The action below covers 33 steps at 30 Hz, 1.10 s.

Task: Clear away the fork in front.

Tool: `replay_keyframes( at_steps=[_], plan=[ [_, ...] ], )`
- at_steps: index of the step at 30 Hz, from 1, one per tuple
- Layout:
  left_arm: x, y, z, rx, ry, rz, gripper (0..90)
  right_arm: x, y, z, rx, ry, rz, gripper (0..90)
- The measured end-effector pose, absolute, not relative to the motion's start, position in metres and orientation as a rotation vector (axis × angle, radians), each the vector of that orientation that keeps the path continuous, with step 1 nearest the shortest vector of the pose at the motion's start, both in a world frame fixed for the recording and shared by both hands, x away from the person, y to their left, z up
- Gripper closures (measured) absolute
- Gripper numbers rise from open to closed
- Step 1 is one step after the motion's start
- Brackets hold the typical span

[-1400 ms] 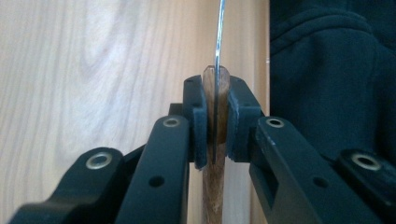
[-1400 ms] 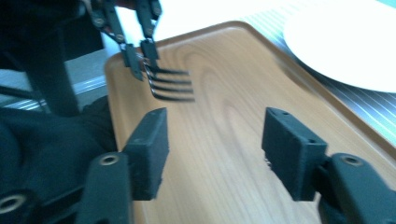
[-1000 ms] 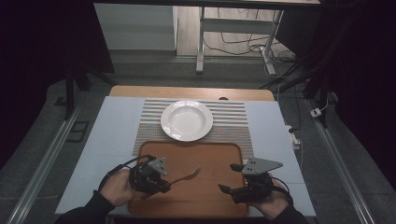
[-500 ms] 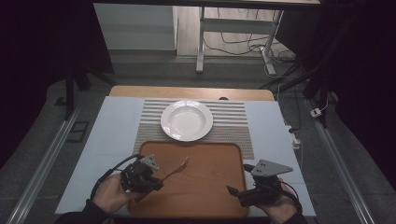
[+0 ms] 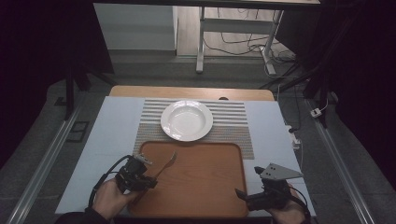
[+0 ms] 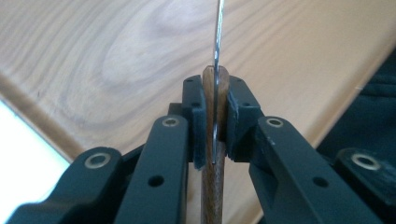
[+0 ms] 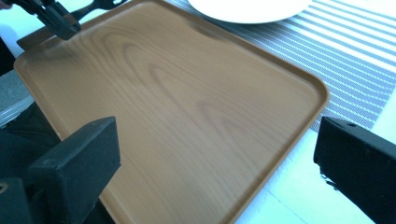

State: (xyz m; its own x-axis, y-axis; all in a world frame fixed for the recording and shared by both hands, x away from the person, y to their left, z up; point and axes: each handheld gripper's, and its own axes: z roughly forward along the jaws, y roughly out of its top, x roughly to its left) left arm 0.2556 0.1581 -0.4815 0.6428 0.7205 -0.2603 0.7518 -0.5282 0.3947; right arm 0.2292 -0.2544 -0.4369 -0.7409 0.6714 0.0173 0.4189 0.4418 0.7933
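Fork (image 5: 166,164), a light, stiff piece of cutlery with a wooden handle and a thin metal neck, sits clamped in the left gripper (image 5: 150,179) at the lower left of the high view, its tines pointing up and to the right over the left part of the wooden tray (image 5: 201,186). In the left gripper view the jaws press on either side of the brown handle (image 6: 215,93), which looks like the sensible place to hold it: the wood probably gives the pads more friction than the smooth, narrow metal, though so slim a thing could pivot if knocked. The right gripper (image 5: 243,195) rests at the lower right by the tray's corner, and its jaws have just been opening, with nothing between them. A white plate (image 5: 187,120) lies on a striped placemat (image 5: 233,122) just above the tray, on a pale table cover (image 5: 112,130). Beyond the table the room is dim, with a desk frame (image 5: 201,42) and loose cables on the floor.
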Motion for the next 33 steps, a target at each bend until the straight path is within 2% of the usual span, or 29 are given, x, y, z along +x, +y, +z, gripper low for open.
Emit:
replay_keyframes(
  at_steps=[9, 16, 19, 25, 28, 33],
  plan=[
    [0.269, 0.151, -0.501, 2.43, 1.306, -0.054, 79.1, 0.228, -0.266, -0.439, 0.988, 2.373, 1.174, 0.7],
    [0.27, 0.142, -0.505, 2.484, 1.308, 0.025, 77.3, 0.226, -0.271, -0.44, 1.006, 2.372, 1.16, 0.7],
    [0.271, 0.144, -0.505, 2.463, 1.305, -0.006, 69.9, 0.226, -0.273, -0.441, 1.02, 2.376, 1.155, 0.7],
    [0.273, 0.152, -0.495, 2.4, 1.263, -0.012, 64.9, 0.227, -0.278, -0.443, 1.053, 2.382, 1.157, 0.0],
    [0.276, 0.157, -0.488, 2.36, 1.224, -0.025, 68.5, 0.227, -0.278, -0.444, 1.063, 2.389, 1.147, 0.0],
    [0.285, 0.16, -0.48, 2.332, 1.164, -0.022, 84.0, 0.227, -0.279, -0.444, 1.067, 2.384, 1.151, 0.0]
  ],
)
